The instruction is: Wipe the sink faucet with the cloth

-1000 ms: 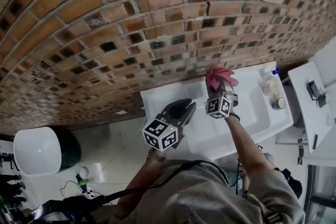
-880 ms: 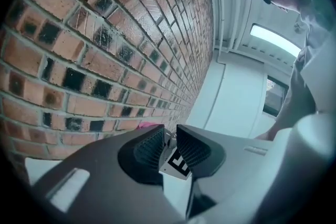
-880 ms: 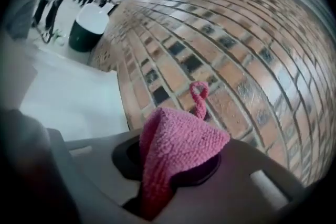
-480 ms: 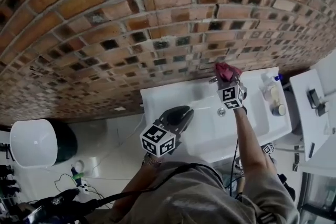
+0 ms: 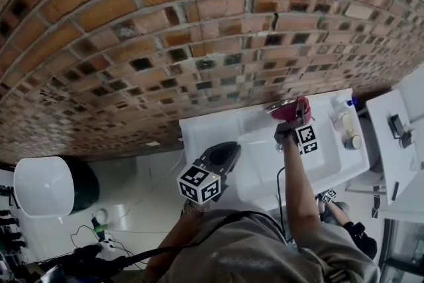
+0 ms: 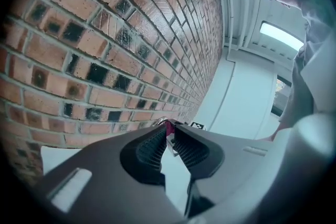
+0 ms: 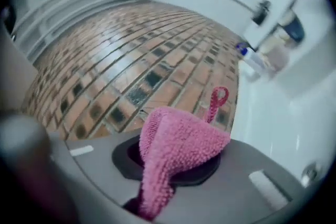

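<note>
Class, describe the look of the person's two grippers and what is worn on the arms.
Both the left gripper and right gripper are dark grey; the left's tongs show ribbed pads. Each carries a white cube printed with black square markers. The person wears a grey shirt; a black cable runs along it.

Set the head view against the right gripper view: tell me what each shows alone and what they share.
Only the head view shows the left claw near the sink's front edge, the person's right arm and a white bin at lower left. Only the right gripper view shows the right claw's jaws pinching the pink cloth, and the cloth's hanging loop. Both show the cloth, the brick wall, the white sink and the bottles on its rim.
</note>
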Demonstrator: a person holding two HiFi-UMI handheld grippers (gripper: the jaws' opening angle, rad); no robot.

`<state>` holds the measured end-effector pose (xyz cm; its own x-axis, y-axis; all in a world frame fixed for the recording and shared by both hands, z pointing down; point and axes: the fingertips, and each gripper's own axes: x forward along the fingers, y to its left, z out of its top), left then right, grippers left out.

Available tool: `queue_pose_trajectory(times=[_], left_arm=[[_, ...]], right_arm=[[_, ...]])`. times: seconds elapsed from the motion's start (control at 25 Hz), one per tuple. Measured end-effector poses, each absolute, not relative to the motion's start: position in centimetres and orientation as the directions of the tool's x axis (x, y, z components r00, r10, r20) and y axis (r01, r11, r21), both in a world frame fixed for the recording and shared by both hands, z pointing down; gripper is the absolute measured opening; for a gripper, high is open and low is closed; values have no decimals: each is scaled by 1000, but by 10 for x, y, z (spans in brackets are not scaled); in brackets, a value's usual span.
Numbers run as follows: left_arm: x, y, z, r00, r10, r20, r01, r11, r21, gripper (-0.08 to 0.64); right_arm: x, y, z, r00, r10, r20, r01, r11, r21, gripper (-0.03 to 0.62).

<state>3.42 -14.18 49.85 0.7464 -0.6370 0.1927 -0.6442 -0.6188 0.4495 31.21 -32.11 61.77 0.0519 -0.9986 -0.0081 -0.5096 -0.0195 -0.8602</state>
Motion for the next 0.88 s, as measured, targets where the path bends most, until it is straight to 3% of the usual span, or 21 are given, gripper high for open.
queue_pose_trajectory(times=[0.12, 0.16, 0.28, 0.48, 0.6, 0.68, 0.76, 0.88], left_arm=[[43, -143, 500, 762, -619, 190, -627, -631, 457, 69], [47, -142, 500, 769, -610, 191, -620, -637, 457, 69], [58, -137, 498, 788, -585, 191, -599, -661, 451, 69], [60, -135, 498, 797, -573, 191, -589, -670, 451, 69], [58, -135, 498, 797, -573, 189, -588, -669, 455, 69], [59, -133, 498, 800, -570, 189, -586, -672, 454, 69], [59, -132, 499, 801, -568, 191, -585, -672, 454, 69], [57, -135, 503, 797, -571, 198, -590, -665, 457, 69]], right_arm=[[297, -305, 633, 169, -983, -73, -56, 65, -996, 71], [288, -302, 634, 187, -978, -91, 30, 98, -995, 71], [252, -297, 628, 85, -985, -151, 57, 156, -986, 71], [201, -282, 634, -203, -966, -161, -49, 174, -984, 64], [190, -279, 658, -468, -883, 28, -308, 134, -942, 66], [194, -280, 660, -581, -789, 199, -601, 250, -759, 66], [212, -288, 653, -564, -755, 334, -803, 409, -433, 66], [228, -316, 646, -528, -719, 451, -809, 587, -11, 67]])
